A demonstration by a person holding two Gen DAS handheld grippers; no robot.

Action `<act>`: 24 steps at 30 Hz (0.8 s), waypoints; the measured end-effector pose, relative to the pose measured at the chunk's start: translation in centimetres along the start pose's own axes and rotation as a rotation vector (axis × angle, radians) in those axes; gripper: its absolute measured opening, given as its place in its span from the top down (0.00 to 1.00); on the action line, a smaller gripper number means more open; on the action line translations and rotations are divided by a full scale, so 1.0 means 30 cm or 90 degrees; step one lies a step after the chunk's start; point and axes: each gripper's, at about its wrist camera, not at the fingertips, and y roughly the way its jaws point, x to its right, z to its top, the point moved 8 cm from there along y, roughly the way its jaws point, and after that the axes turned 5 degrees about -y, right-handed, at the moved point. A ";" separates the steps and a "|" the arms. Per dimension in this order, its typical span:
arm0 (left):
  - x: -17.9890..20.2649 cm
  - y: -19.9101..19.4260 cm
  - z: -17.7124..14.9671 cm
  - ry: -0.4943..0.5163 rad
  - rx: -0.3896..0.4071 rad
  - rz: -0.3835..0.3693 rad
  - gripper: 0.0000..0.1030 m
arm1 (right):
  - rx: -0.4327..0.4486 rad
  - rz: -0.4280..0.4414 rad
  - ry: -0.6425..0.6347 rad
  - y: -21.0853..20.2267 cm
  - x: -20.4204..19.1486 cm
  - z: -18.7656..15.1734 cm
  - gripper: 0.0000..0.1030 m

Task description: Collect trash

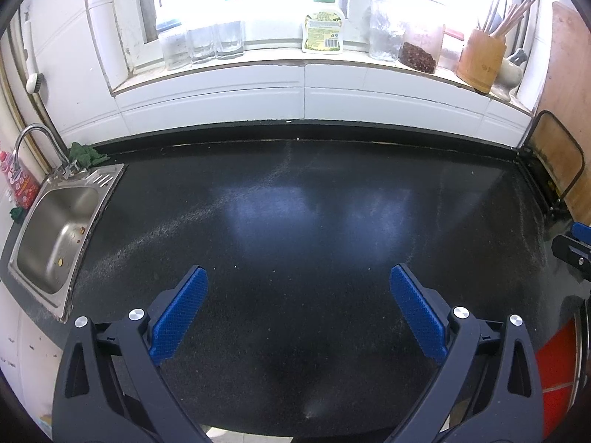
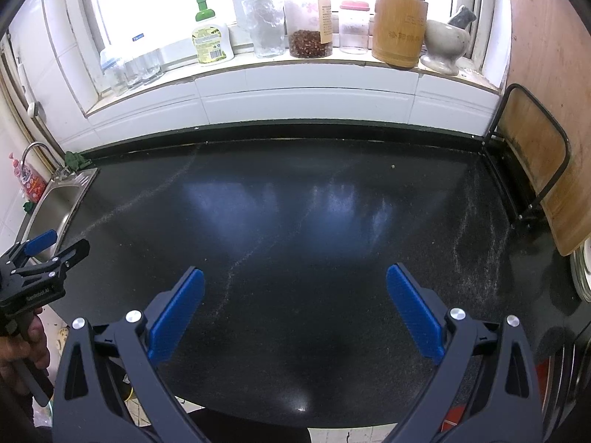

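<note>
My left gripper (image 1: 298, 277) is open and empty, held above the near part of a black speckled countertop (image 1: 295, 203). My right gripper (image 2: 295, 277) is open and empty above the same countertop (image 2: 295, 203). The left gripper also shows at the left edge of the right wrist view (image 2: 55, 247), held in a hand. A part of the right gripper shows at the right edge of the left wrist view (image 1: 576, 247). Only small crumbs (image 2: 392, 166) and dusty streaks lie on the counter. No larger piece of trash shows.
A steel sink (image 1: 55, 236) with a tap (image 1: 33, 140) and a green cloth (image 1: 86, 153) sits at the left. The windowsill holds a green-capped bottle (image 1: 323, 26), glasses, jars, a bamboo utensil holder (image 1: 480, 59) and a mortar (image 2: 445, 42). A wooden board in a rack (image 2: 535, 170) stands at the right.
</note>
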 end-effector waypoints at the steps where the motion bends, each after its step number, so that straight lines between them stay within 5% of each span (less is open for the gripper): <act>1: -0.002 -0.001 0.000 0.000 0.000 -0.001 0.07 | -0.001 0.000 0.000 0.001 0.000 0.000 0.07; 24: -0.014 0.023 0.011 -0.005 -0.007 0.002 0.07 | -0.009 0.002 0.003 0.013 -0.005 0.007 0.07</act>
